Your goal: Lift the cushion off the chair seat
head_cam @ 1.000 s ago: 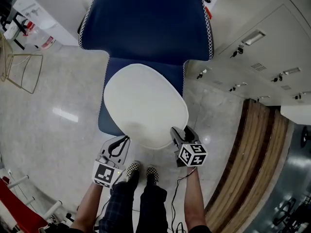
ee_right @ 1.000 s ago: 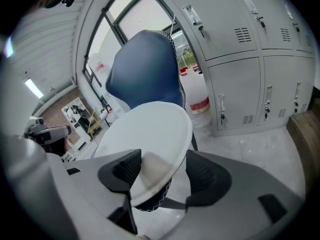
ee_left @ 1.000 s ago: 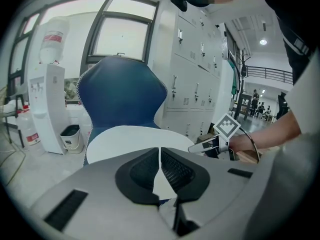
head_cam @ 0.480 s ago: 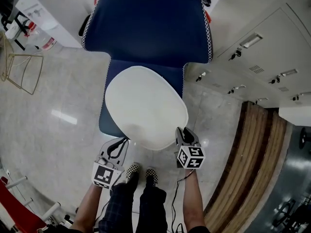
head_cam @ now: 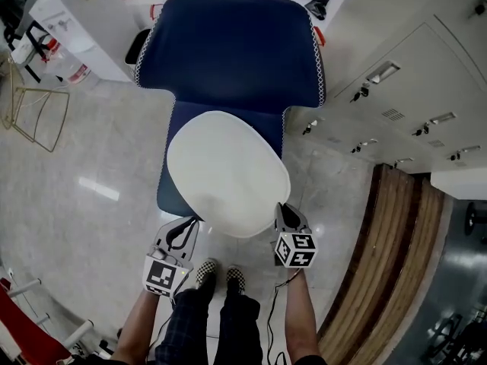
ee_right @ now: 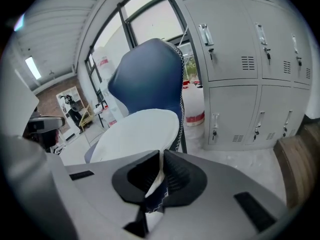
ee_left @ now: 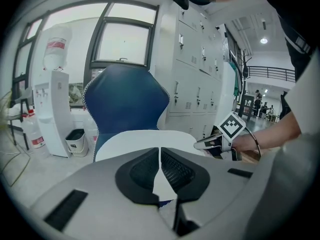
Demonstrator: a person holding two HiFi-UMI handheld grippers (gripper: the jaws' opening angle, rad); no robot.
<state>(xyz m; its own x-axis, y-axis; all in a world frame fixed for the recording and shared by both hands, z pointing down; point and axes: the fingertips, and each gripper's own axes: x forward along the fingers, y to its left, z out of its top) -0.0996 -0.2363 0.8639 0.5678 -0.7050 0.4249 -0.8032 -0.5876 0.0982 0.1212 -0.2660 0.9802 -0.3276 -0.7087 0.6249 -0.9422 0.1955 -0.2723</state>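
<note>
Left tool (head_cam: 192, 223) and just-closed right tool (head_cam: 284, 212) tight on cushion (head_cam: 228, 169) rim, pinch clear only in gripper views.

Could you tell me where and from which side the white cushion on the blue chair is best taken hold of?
Pinch the cushion at its thin front rim, one grip near each front corner, coming from the front of the chair seat. It lies flat and wide, and its front rim juts past the seat, so fingers can probably close on it there.
</note>
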